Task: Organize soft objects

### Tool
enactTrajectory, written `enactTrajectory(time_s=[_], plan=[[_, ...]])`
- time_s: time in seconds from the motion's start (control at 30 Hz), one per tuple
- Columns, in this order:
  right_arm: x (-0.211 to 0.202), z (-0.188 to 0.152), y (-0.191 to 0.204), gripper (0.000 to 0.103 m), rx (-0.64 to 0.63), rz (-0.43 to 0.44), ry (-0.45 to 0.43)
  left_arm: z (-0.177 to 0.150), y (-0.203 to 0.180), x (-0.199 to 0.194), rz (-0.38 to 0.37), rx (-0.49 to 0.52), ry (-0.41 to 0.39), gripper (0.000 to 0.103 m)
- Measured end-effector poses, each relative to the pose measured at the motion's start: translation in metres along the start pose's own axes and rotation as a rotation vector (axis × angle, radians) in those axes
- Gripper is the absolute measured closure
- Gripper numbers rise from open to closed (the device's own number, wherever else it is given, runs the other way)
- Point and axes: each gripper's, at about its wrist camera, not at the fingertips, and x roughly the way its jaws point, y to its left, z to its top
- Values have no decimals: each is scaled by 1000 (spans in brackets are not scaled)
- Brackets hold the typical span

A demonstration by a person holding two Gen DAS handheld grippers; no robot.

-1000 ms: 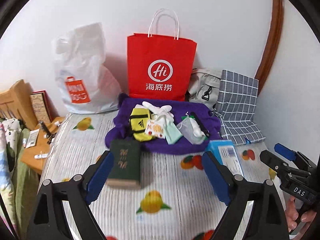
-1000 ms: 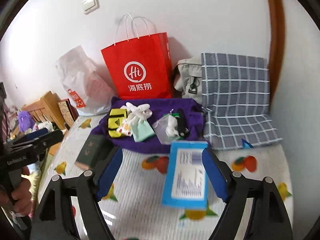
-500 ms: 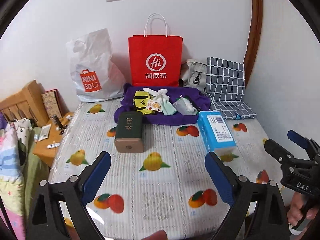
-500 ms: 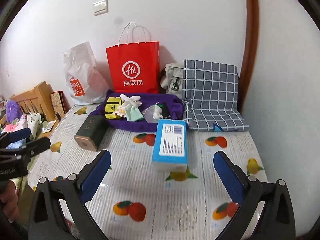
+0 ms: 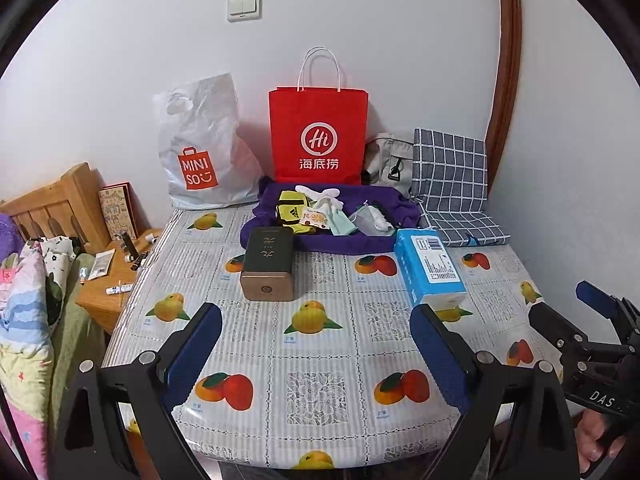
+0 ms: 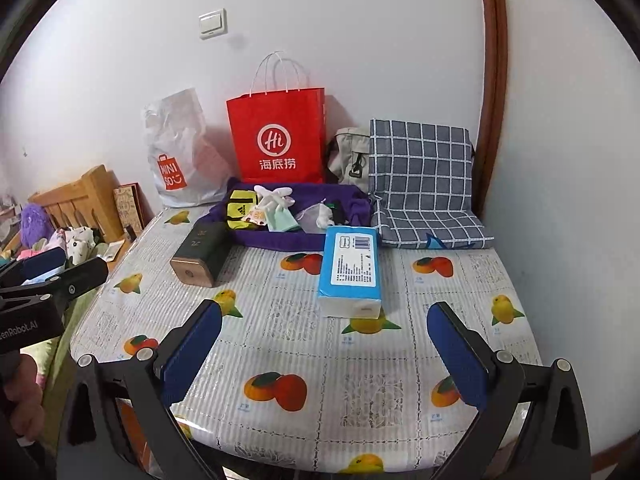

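- Left wrist view: my left tongs stood spread wide over the near edge of the table, with nothing between the blue pads.
- The green tin lay towards the far left, the blue tissue pack towards the far right, well apart.
- At the far edge a purple cloth carried the soft things: a yellow pouch, white socks, a mesh bag.
- My right tongs showed at the right edge.
- Right wrist view: my right tongs had just been opening and stood spread, nothing between them; the tissue pack lay beyond the tips, untouched.
- The red bag and white bag stood against the wall, a checked cushion in the far right corner.
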Motion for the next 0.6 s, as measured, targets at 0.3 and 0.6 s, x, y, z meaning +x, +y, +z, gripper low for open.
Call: enactTrajectory(time_s=[0.3, 0.6], plan=[[-4, -1, -5, 2, 17, -1, -11, 0, -1, 0, -1, 1, 2, 8], [-7, -3, -4, 2, 17, 1, -13, -2, -1, 0, 0, -3, 3, 8]])
